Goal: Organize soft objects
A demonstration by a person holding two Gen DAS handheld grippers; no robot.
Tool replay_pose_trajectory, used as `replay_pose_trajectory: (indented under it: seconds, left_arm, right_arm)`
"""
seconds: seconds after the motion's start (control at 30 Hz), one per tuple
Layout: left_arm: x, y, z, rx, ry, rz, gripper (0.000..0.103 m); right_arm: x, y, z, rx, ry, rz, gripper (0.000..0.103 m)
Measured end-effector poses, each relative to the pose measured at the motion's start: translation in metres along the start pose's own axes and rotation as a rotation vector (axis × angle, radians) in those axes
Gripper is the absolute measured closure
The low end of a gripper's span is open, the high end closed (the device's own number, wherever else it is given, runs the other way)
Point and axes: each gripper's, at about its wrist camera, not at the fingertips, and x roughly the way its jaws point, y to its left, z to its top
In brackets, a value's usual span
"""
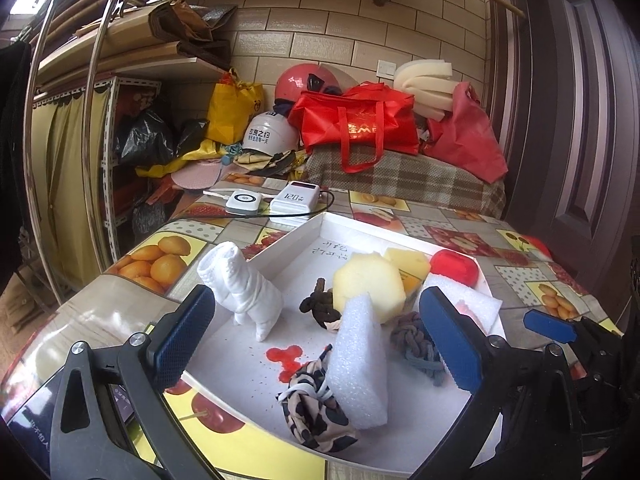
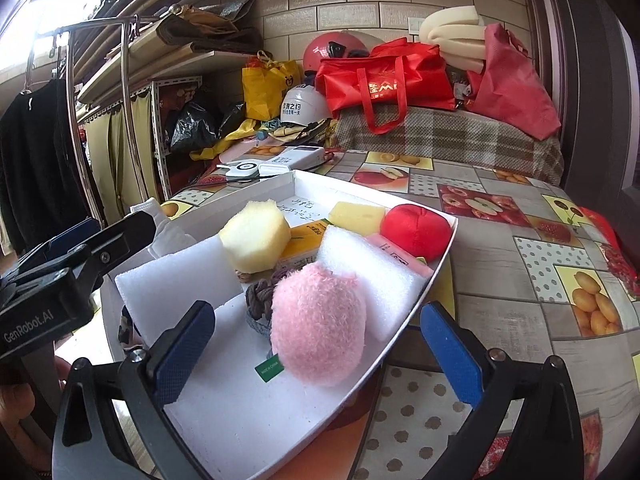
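I had both claws hovering over the white tray (image 1: 288,240), and neither one pinched anything. My left gripper (image 1: 316,344) was spread wide, its blue pads apart. Between them and just ahead stood a white foam block (image 1: 360,364), tilted upright, with the leopard-print knotted cloth (image 1: 316,412) touching its near left side. Ahead and to the left of that claw stood the rolled white cloth (image 1: 244,288); straight ahead lay a dark brown knotted rope (image 1: 320,304) beside the pale yellow sponge (image 1: 370,284). A grey braided knot (image 1: 412,336) sat just inside the right pad.

My right gripper (image 2: 316,356) was likewise spread open, empty. The fluffy pink ball (image 2: 318,328) lay in the tray between its pads, just ahead of them, leaning against a second white foam slab (image 2: 372,276). Farther ahead sat the red plush apple (image 2: 416,228), by the tray's far right wall. The fruit-print tablecloth (image 2: 520,248) stretched off to the right.
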Motion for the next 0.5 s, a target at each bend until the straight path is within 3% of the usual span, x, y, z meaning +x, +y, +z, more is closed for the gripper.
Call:
replay_pose_trajectory:
  seconds: [0.33,0.5]
  left_arm:
    - [-0.019,-0.03,-0.012,0.083,0.0,-0.017,0.0]
    - [-0.033,-0.056,-0.021,0.156,0.012,-0.055,0.0]
  right_arm:
    - [-0.019,-0.015,-0.016,0.017,0.047,-0.014,0.0]
    - [-0.048,-0.028,-0.028,0.018,0.006,-0.055,0.0]
